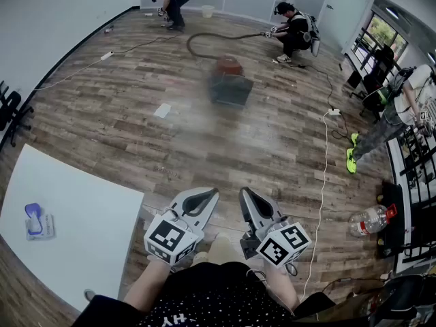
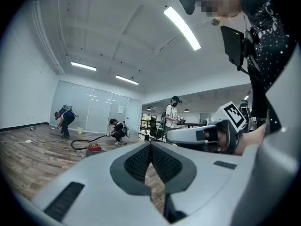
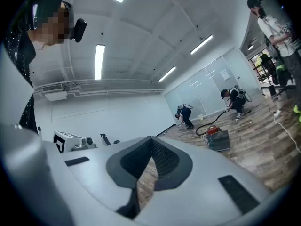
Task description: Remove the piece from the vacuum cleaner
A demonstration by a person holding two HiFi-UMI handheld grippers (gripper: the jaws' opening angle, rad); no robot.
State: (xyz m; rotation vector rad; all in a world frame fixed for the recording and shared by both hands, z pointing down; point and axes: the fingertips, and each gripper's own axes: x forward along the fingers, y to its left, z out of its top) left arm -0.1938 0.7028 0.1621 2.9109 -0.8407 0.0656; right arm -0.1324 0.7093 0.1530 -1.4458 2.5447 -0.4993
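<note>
Our tongs closed, empty
We hold left tongs [image 1: 210, 194] and right tongs [image 1: 244, 193] side by side, well apart from the red vacuum cleaner [image 1: 229, 65].

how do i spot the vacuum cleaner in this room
Look to the far end of the wood floor. The vacuum cleaner is the small red body there, just behind a dark grey box. Only it has a black hose.
</note>
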